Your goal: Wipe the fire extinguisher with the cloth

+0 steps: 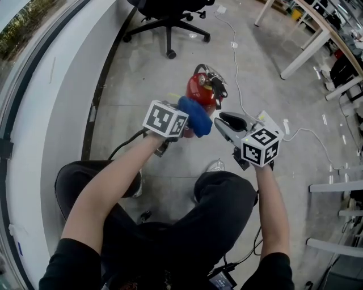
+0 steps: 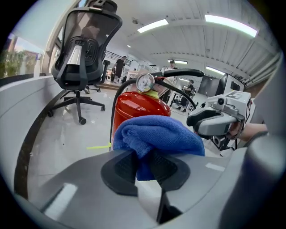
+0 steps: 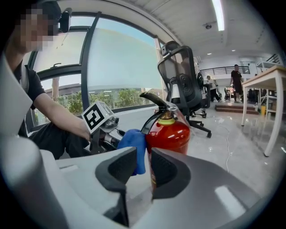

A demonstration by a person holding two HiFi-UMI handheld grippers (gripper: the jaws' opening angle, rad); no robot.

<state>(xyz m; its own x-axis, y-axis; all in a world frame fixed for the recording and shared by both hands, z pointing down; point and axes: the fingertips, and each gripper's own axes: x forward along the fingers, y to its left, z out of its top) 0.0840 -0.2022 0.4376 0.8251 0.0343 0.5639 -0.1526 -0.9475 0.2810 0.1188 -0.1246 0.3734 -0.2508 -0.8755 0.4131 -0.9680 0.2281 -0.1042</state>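
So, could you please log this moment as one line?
left gripper: shut on cloth | cloth: beside fire extinguisher | right gripper: open, empty

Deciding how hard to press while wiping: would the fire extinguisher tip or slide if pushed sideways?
The fire extinguisher stands upright, tall and narrow, on a glossy floor, so a high sideways push could tip or skid it. Its rigid steel-looking body likely makes it heavy enough to resist light strokes.

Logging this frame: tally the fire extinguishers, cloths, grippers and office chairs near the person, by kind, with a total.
fire extinguisher: 1
blue cloth: 1
grippers: 2 (left gripper, right gripper)
office chair: 1
Total: 5
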